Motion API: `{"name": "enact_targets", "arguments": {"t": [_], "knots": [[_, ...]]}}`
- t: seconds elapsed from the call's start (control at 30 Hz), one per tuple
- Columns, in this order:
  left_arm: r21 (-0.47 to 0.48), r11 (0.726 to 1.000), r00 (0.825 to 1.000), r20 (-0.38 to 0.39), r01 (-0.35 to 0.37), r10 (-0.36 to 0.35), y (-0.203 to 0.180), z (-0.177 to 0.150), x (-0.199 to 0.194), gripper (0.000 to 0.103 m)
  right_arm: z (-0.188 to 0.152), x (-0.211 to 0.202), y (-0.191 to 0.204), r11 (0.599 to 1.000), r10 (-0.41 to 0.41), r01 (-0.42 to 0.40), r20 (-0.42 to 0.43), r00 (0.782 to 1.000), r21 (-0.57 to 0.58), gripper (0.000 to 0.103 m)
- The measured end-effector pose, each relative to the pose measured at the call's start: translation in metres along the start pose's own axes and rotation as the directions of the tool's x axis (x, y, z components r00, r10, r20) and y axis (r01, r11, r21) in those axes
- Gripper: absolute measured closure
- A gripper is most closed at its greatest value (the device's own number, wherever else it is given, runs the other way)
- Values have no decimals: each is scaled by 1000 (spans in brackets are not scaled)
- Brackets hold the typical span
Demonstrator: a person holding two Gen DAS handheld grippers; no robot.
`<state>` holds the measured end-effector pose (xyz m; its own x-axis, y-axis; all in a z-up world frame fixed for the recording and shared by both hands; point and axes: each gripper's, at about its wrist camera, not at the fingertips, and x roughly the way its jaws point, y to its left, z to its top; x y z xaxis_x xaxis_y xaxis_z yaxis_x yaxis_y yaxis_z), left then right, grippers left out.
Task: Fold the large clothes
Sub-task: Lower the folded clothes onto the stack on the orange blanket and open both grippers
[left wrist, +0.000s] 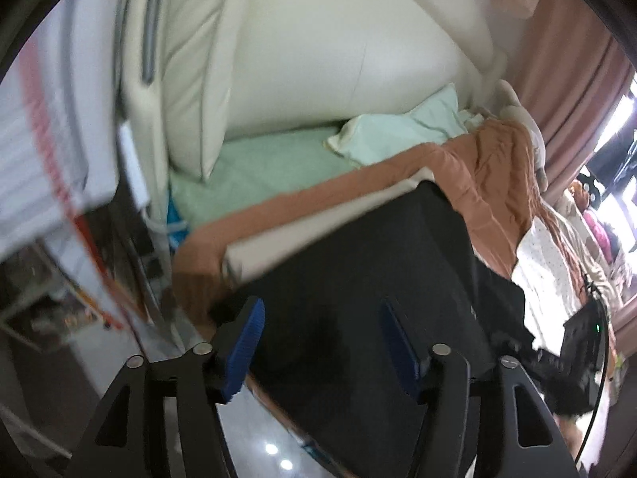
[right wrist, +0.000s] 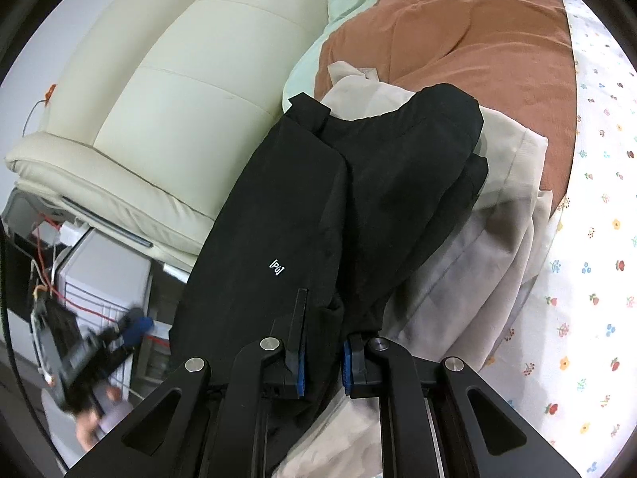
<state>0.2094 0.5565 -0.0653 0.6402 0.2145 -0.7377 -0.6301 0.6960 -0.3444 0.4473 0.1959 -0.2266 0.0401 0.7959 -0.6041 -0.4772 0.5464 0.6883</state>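
Observation:
A black garment [right wrist: 318,199] with a small white logo lies folded on a bed, on top of a beige garment [right wrist: 477,247]. My right gripper [right wrist: 321,352] is shut on the near edge of the black garment, with cloth pinched between the blue pads [right wrist: 299,374]. My left gripper [left wrist: 322,342] is open, its blue pads [left wrist: 249,342] spread wide just above the black garment [left wrist: 358,279] at the bed's edge. The left gripper also shows blurred at the lower left of the right wrist view [right wrist: 99,350].
A brown blanket [right wrist: 458,40] and a floral sheet [right wrist: 589,199] cover the bed. A cream padded headboard [right wrist: 159,99] and a mint pillow [left wrist: 406,127] lie beyond. A white cabinet with cables [right wrist: 99,279] stands beside the bed. Pink curtains [left wrist: 565,59] hang at the right.

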Motion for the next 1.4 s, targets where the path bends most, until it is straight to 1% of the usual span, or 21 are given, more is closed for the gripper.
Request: {"name": "enact_targets", "arguments": {"t": [0.03,0.1,0.17,0.23,0.33,0.37,0.43,0.5,0.53,0.57,0.63,0.7,0.8,0.9,1.03,1.13,1.17,1.3,1.33,1.37,1.4], "knots": [[-13,1000,1000,-7,6,-6,3,-7,-2,29,1,-1,-2,1000,-2,2,-1,1000,-2,90],[-43,999,1000,-10,22,-23,6,-20,-3,14,1,-1,0,1000,-8,8,-4,1000,-7,90],[-73,997,1000,-13,21,-22,9,-30,-2,7,4,1,0,1000,-10,10,-6,1000,-3,90],[-98,995,1000,-16,16,-17,11,-38,2,4,5,2,0,1000,-11,11,-8,1000,3,90],[-173,985,996,-84,15,-30,22,-52,22,4,5,2,2,1000,-21,21,-10,1000,3,90],[-194,981,994,-101,24,-44,25,-55,28,6,5,2,2,1000,-22,22,-10,1000,3,90],[-252,965,987,-117,74,-106,32,-63,36,20,6,2,2,1000,-22,22,-11,1000,5,90],[-253,962,985,-111,102,-134,29,-65,38,39,6,2,1,1000,-16,17,-11,1000,9,90],[-241,964,984,-108,114,-144,26,-63,38,45,6,3,1,1000,-15,15,-11,1000,9,90],[-228,966,982,-108,125,-153,23,-61,38,54,6,3,1,1000,-13,13,-10,1000,9,90],[-215,970,983,-111,117,-144,19,-56,38,59,7,3,2,1000,-9,9,-6,1000,9,90],[-225,966,981,-111,129,-157,20,-53,39,69,7,2,2,1000,-4,4,-4,1000,11,90],[-219,966,980,-112,138,-166,19,-46,41,78,10,1,2,1000,2,-2,1,1000,17,90],[-192,972,981,-108,137,-160,10,-36,42,82,15,0,4,1000,1,-1,10,1000,16,91],[-181,973,979,-117,143,-166,3,-30,53,82,23,-3,2,1000,-2,1,25,1000,28,91],[-172,976,981,-114,135,-156,2,-34,57,82,23,-2,-3,999,-10,9,26,1000,31,91],[-168,977,982,-113,128,-148,3,-38,59,79,22,-1,-5,999,-16,15,19,1000,29,91],[-187,978,984,-137,88,-114,9,-51,65,59,12,11,-24,998,-48,49,-18,999,42,90],[-194,977,984,-135,88,-116,9,-53,63,57,11,11,-27,998,-46,47,-20,999,45,88],[-193,978,984,-137,82,-109,10,-54,61,54,9,10,-31,997,-51,52,-20,999,50,80],[-189,979,985,-139,76,-104,10,-53,60,52,8,8,-34,997,-57,58,-18,998,56,77]]}}
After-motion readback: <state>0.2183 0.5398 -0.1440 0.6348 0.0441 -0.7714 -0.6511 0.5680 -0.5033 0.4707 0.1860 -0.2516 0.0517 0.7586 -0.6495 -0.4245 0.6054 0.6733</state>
